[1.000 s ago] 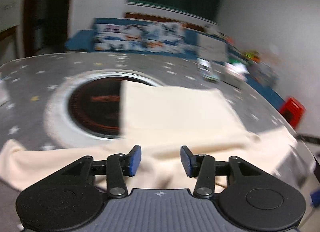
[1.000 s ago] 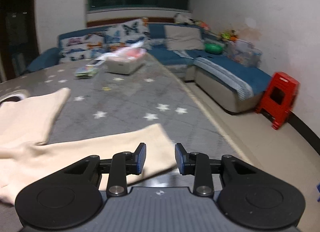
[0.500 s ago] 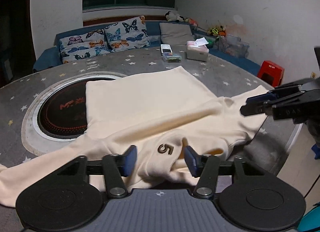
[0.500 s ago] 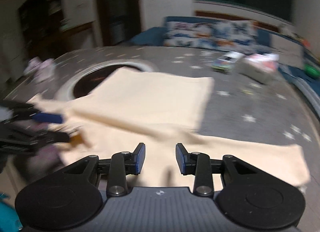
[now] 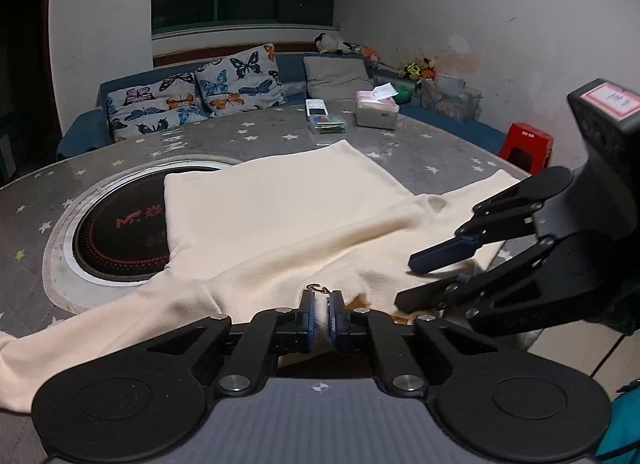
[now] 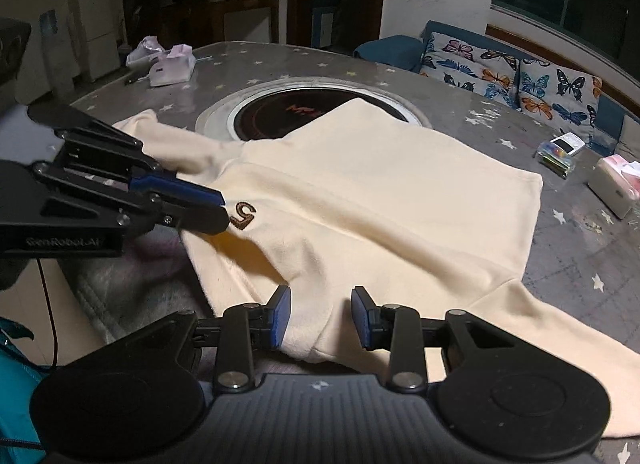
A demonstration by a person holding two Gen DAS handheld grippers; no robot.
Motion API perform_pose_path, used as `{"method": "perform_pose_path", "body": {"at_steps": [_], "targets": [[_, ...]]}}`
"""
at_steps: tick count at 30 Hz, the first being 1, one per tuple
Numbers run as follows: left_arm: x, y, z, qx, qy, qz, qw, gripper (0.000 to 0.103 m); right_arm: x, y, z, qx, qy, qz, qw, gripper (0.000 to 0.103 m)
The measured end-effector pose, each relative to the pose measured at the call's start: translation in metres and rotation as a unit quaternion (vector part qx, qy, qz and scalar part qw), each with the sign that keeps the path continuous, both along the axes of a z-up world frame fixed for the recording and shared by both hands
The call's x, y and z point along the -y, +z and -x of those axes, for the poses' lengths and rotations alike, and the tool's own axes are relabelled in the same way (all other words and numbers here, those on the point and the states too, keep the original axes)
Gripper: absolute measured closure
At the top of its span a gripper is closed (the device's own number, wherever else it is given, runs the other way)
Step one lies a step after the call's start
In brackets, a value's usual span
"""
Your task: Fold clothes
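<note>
Left wrist view: left hand-held gripper (image 5: 321, 314) pinched tight on near hem of cream sweater (image 5: 280, 207), close to brown "5" (image 5: 318, 288); sweater spread over round grey starred desk (image 5: 420, 143), partly covering black inset hob (image 5: 120, 236); right hand-held gripper (image 5: 408, 280) parted over the cloth. Right wrist view: right hand-held gripper (image 6: 320, 318) wide apart above sweater (image 6: 380, 183) edge; left hand-held gripper (image 6: 222, 209) clamping fabric beside "5" (image 6: 245, 215).

cream sweater (image 5: 280, 199) with brown "5" (image 6: 243, 211), grey star-patterned tablecloth (image 5: 400, 143), butterfly-print cushions (image 5: 240, 79), red stool (image 5: 528, 141)
</note>
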State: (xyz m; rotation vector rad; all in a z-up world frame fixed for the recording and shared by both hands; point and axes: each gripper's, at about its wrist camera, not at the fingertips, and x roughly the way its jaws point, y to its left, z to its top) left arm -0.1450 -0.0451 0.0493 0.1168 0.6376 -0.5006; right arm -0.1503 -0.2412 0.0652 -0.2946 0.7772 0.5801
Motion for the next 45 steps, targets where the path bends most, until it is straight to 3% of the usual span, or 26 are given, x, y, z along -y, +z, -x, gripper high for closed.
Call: {"method": "perform_pose_path", "body": {"at_steps": [4, 8, 12, 14, 19, 22, 23, 27, 31, 35, 45], "targets": [[0.0, 0.002, 0.005, 0.0, -0.01, 0.007, 0.9999, 0.096, -0.006, -0.005, 0.005, -0.004, 0.011, 0.013, 1.0, 0.063], [0.0, 0.0, 0.006, -0.005, -0.016, 0.0, 0.9999, 0.096, -0.012, -0.01, 0.012, -0.002, 0.022, 0.03, 0.999, 0.064], [-0.002, -0.003, 0.009, -0.01, -0.021, -0.004, 0.9997, 0.096, -0.011, -0.007, 0.017, 0.009, 0.027, 0.038, 0.999, 0.091], [-0.003, -0.005, 0.01, -0.013, -0.024, -0.006, 0.9996, 0.095, -0.005, -0.003, 0.018, 0.005, 0.023, 0.038, 0.999, 0.094], [-0.003, -0.011, 0.01, -0.028, -0.042, -0.013, 0.9986, 0.095, 0.002, -0.002, 0.025, -0.013, 0.036, 0.042, 0.998, 0.094], [-0.003, -0.01, 0.008, -0.032, -0.049, -0.018, 0.9981, 0.091, 0.002, -0.002, 0.025, -0.018, 0.038, 0.039, 0.998, 0.089], [-0.005, -0.007, 0.007, -0.029, -0.048, -0.017, 0.9983, 0.09, 0.004, -0.001, 0.025, -0.021, 0.039, 0.032, 0.998, 0.083], [-0.015, 0.012, -0.003, -0.003, -0.032, 0.006, 0.9994, 0.089, 0.012, 0.009, 0.024, -0.028, 0.041, 0.011, 0.999, 0.08], [-0.01, 0.016, -0.024, 0.003, -0.016, 0.028, 0.9995, 0.089, 0.029, 0.02, 0.011, -0.015, 0.006, -0.013, 1.0, 0.08], [0.006, 0.001, -0.041, -0.019, -0.016, 0.035, 0.9991, 0.089, 0.047, 0.021, -0.01, 0.01, -0.052, -0.03, 0.998, 0.08], [0.023, -0.028, -0.042, -0.061, -0.023, 0.03, 0.9974, 0.086, 0.075, -0.014, -0.048, 0.001, -0.145, -0.027, 0.989, 0.081]]}}
